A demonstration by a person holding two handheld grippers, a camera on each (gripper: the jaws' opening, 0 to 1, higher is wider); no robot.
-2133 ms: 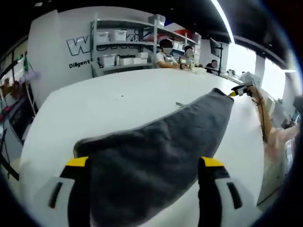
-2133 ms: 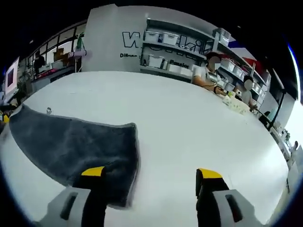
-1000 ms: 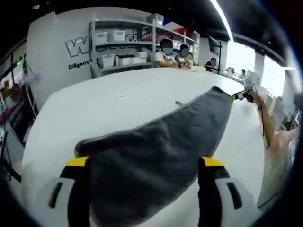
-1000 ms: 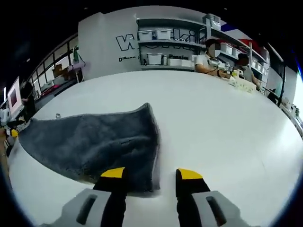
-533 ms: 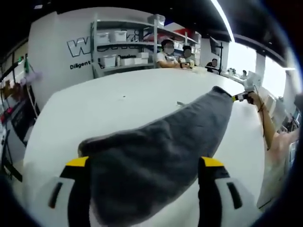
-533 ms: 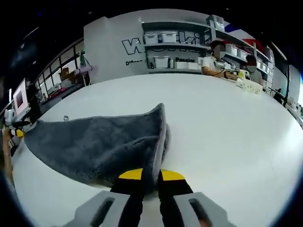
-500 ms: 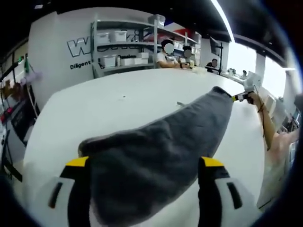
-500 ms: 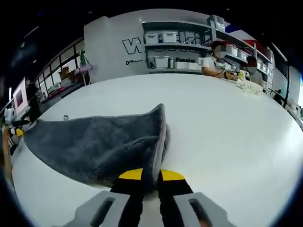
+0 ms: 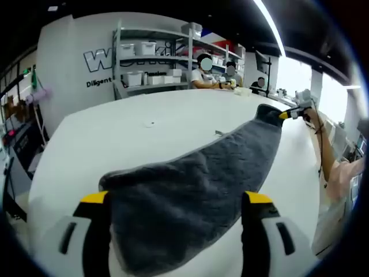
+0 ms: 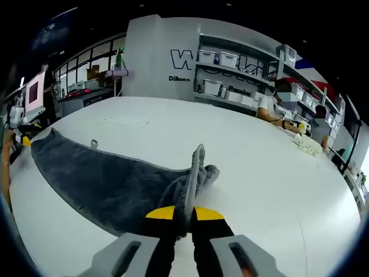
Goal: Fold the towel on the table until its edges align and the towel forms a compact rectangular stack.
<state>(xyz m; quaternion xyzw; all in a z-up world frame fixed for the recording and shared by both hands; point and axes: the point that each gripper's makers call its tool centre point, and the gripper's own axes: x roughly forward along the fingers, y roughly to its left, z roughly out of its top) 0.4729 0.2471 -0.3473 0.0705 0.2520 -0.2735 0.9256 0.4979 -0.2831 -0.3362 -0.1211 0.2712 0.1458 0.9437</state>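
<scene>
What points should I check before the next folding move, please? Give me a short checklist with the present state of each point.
1. Right gripper pinches a corner of the towel: ok, jaws closed on the raised edge.
2. Left gripper holds the towel: cannot tell; jaws stand wide apart with cloth between them.
3. Towel stretched between both grippers: ok, it runs long to the far corner at the right gripper.
4. Table free ahead for the fold: ok.
5. Edges aligned in a compact stack: not ok, the towel lies open.

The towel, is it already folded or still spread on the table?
Mostly spread: the towel lies in one layer on the table, with one corner pinched up by the right gripper.
</scene>
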